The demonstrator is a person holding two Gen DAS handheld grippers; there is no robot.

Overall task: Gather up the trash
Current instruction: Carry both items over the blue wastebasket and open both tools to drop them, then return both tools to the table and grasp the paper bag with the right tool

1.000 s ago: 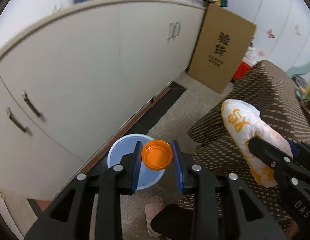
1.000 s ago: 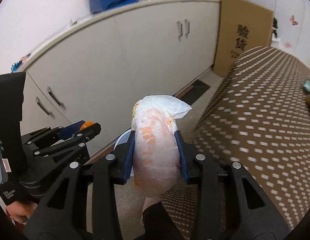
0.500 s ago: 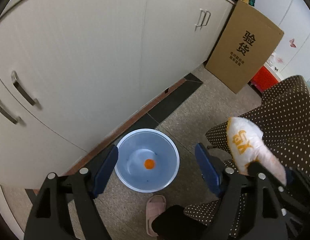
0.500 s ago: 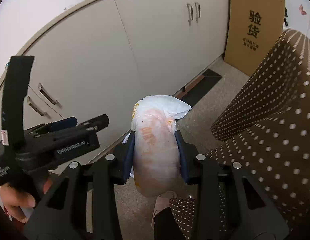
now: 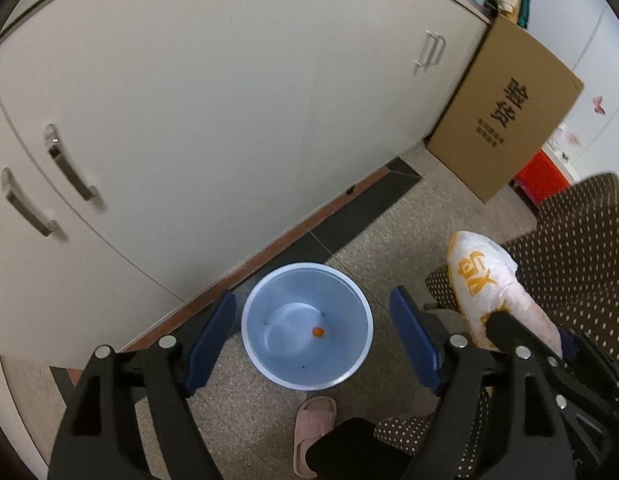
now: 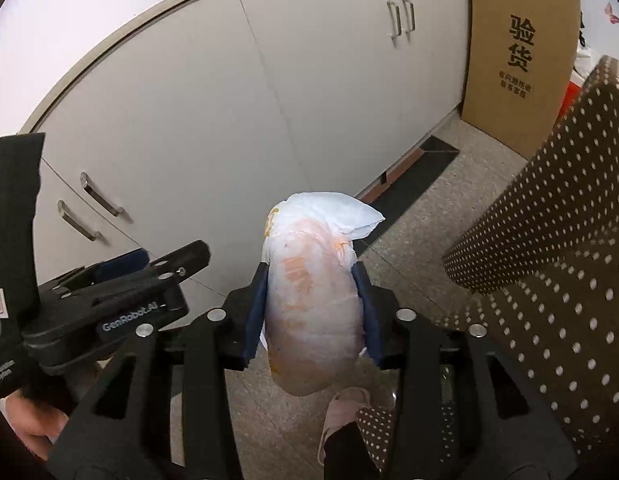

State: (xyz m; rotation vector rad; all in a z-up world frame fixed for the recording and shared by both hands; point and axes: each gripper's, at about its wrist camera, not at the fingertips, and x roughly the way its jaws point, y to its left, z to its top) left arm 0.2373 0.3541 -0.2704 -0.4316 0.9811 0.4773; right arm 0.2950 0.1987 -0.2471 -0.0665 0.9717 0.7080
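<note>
Left gripper (image 5: 311,336) jaws spread wide, nothing between; round pale-blue plastic bin (image 5: 306,325) directly below. Right gripper (image 6: 311,312), jaws just easing apart, pads against white-and-orange crumpled plastic bag (image 6: 313,308)

A home room: cream cupboards (image 5: 237,120), dotted sofa (image 6: 549,280), slipper (image 5: 311,424) on floor.

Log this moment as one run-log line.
left gripper: open, empty | orange cap: in blue bin | right gripper: jaws just opening, white bag between them | next: drop bag in bin
</note>
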